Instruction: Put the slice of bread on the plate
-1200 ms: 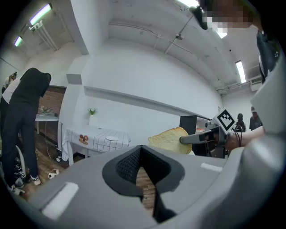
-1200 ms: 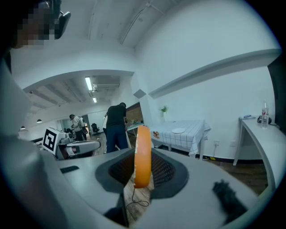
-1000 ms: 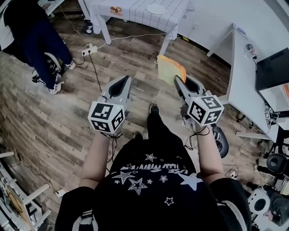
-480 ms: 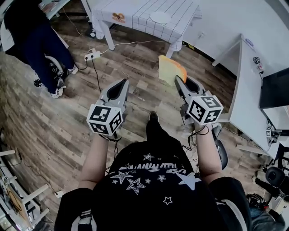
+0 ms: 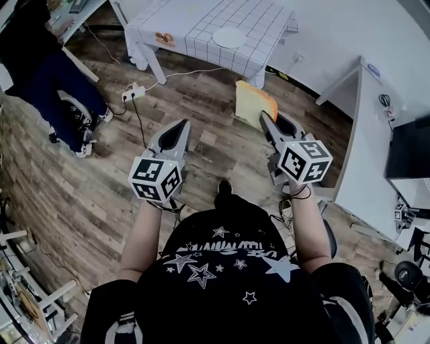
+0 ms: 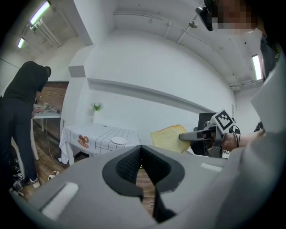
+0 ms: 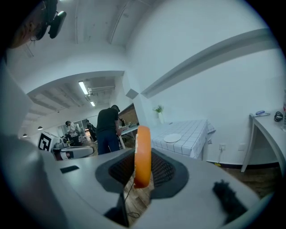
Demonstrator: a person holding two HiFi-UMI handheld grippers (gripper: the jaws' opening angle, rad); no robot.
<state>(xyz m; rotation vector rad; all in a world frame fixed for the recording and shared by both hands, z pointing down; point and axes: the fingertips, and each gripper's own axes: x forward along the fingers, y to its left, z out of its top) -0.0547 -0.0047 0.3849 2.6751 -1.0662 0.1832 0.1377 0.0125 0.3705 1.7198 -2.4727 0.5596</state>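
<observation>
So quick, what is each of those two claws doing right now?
Left gripper: closed, empty.
Right gripper: closed on the slice of bread.

White plate [image 5: 229,37] on grid-clothed table [image 5: 263,21]

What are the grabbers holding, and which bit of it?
The right gripper pinches the yellow, orange-crusted slice of bread by its near edge, one jaw on each flat face. The left gripper holds nothing.

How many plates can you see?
1. The plate lies on the table with the checked cloth, near its middle. Others may be hidden out of view.
</observation>
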